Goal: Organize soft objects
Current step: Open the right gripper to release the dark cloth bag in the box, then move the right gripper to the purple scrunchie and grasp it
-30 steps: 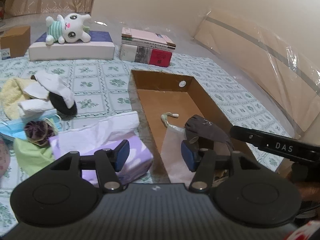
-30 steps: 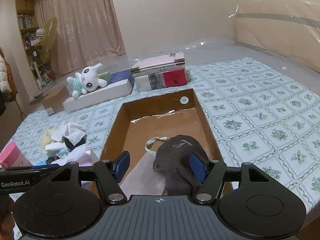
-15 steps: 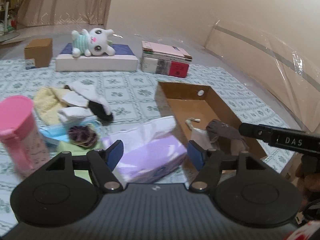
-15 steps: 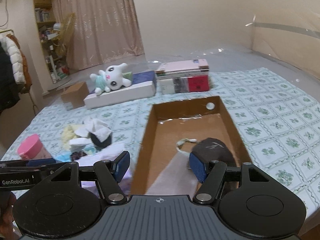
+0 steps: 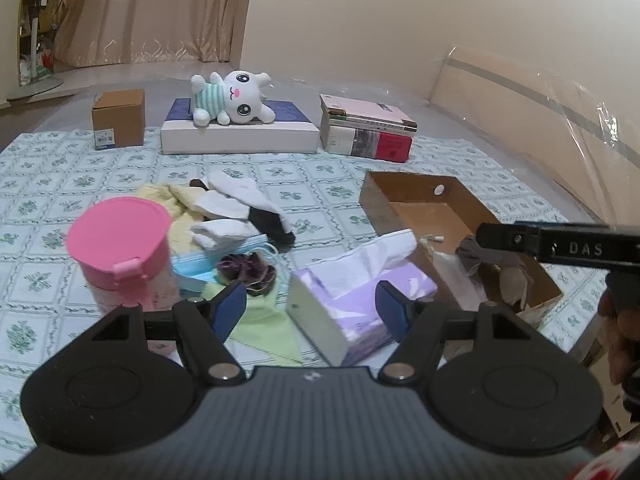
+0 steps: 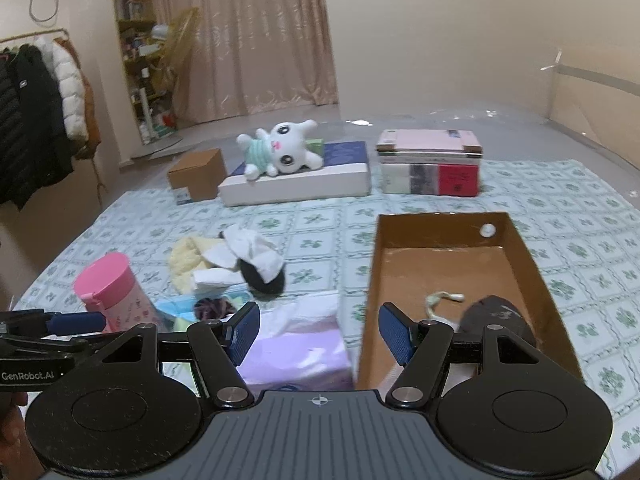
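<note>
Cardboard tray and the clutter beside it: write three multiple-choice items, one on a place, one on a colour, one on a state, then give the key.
1. Where does the plush bunny lie?
A. inside the cardboard tray
B. on the flat white box
C. on the stack of books

2. What colour is the lid of the tumbler?
A. pink
B. green
C. black

3. How do the left gripper and right gripper stand?
A. both shut on cloth
B. left open, right shut on a sock
C. both open, holding nothing

Key: 1 B, the bunny rests atop the white box behind the tray. 2 A, the lid is pink in both views. 3 C, each pair of fingers stands wide apart with nothing between them.
</note>
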Motion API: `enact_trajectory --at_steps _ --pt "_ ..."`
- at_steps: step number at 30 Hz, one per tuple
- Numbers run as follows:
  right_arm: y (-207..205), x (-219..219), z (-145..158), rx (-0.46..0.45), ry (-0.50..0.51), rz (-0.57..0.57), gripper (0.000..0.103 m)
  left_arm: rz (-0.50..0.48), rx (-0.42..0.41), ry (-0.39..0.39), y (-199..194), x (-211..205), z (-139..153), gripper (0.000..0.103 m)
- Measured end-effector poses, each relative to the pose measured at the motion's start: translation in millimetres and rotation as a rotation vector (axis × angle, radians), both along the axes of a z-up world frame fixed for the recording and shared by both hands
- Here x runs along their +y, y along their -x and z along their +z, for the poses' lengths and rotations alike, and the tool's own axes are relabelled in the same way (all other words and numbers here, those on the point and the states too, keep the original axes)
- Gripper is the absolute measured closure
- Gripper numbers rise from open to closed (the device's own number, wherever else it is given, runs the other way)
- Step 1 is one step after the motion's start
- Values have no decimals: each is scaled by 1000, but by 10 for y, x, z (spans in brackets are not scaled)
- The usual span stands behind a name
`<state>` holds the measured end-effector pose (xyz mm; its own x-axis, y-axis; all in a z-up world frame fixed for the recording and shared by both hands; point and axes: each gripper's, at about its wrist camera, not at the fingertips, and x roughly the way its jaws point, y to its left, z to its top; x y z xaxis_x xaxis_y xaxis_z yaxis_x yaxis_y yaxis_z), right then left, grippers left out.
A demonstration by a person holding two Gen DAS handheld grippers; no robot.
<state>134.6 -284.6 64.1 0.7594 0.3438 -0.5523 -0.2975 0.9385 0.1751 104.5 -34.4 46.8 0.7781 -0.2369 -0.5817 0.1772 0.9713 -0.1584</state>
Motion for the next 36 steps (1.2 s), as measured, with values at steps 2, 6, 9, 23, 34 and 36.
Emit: enact_trajectory --at_steps 2,6,9,23,34,36 --pt "-28 78 -5 3 7 16 37 -15 -1 -8 -2 61 15 35" --pt "-95 217 -13 3 26 56 37 -67 -14 -46 -45 194 99 35" --pt "-156 296 -15 5 41 76 37 -110 -44 -93 -91 284 220 30" --pt "-486 774 -114 17 139 244 37 -222 -72 -185 -615 824 705 19" --pt "-911 1369 -372 51 256 465 37 -307 11 -289 -1341 1196 603 19" --pt "-1003 1450 -445 67 283 503 37 -339 40 -310 -1461 1245 562 19"
